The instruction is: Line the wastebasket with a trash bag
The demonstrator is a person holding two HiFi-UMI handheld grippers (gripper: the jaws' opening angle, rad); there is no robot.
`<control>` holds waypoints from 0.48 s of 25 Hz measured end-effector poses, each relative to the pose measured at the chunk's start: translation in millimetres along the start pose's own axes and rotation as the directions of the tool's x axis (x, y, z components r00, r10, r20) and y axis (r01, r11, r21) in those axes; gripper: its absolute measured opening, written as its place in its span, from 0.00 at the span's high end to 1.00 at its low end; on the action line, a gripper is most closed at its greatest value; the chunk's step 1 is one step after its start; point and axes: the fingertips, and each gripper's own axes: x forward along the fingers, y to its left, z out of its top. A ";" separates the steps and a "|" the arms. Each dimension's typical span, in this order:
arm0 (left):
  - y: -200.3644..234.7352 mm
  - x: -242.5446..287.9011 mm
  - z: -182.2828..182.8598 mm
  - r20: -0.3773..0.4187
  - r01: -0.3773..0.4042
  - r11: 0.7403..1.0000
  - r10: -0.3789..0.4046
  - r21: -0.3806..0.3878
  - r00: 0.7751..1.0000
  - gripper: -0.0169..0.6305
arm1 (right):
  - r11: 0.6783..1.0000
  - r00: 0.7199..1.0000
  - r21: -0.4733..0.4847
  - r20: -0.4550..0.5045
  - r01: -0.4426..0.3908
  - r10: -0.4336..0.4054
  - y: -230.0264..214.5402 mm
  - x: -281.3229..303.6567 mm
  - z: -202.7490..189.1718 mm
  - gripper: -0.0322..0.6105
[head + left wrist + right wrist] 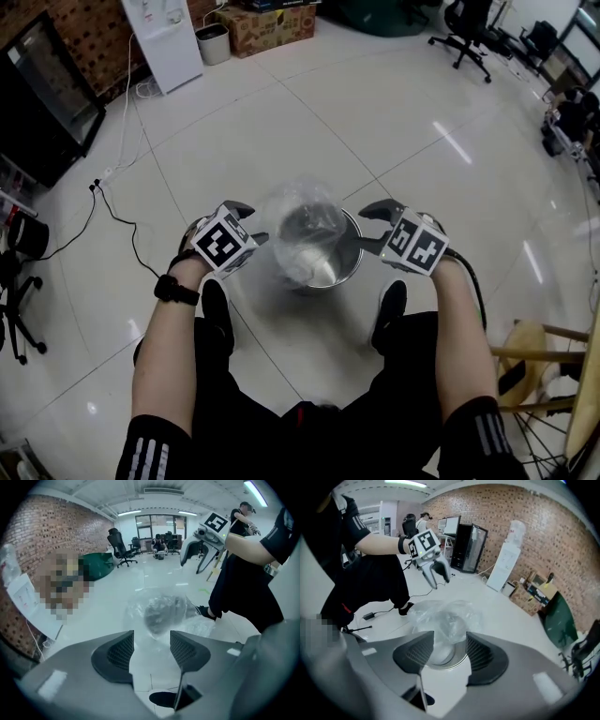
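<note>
A shiny metal wastebasket (330, 265) stands on the tiled floor between the person's shoes. A clear trash bag (302, 218) sits crumpled and puffed up over its mouth, covering the far and left rim. My left gripper (251, 224) hovers at the basket's left side, open, with nothing between its pads. In the left gripper view the bag (161, 611) lies just beyond the jaws. My right gripper (369, 230) hangs at the basket's right side, also open and empty. The right gripper view shows the bag (445, 613) and the basket's rim (451, 660) below the jaws.
The person's shoes (217, 312) flank the basket on the near side. A cable (113, 213) runs over the floor at left. A white water dispenser (165, 39), a small bin (214, 43) and a cardboard box (273, 26) stand at the back. A wooden stool (542, 367) is at right.
</note>
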 end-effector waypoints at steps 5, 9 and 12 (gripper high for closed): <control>-39.5 47.0 -9.7 -0.067 0.108 0.994 -0.106 0.027 0.992 0.58 | 0.984 0.997 -0.165 0.048 0.061 -0.054 -20.5 48.6 31.7 0.54; -56.2 76.9 -13.4 -0.125 0.130 0.988 -0.119 0.087 0.985 0.56 | 0.988 0.999 -0.148 0.010 -0.051 0.053 4.0 95.9 30.7 0.54; -55.7 92.2 -22.7 -0.172 0.121 0.989 -0.105 0.089 0.979 0.63 | 0.987 0.996 -0.146 0.040 -0.072 0.078 13.8 100.5 45.2 0.54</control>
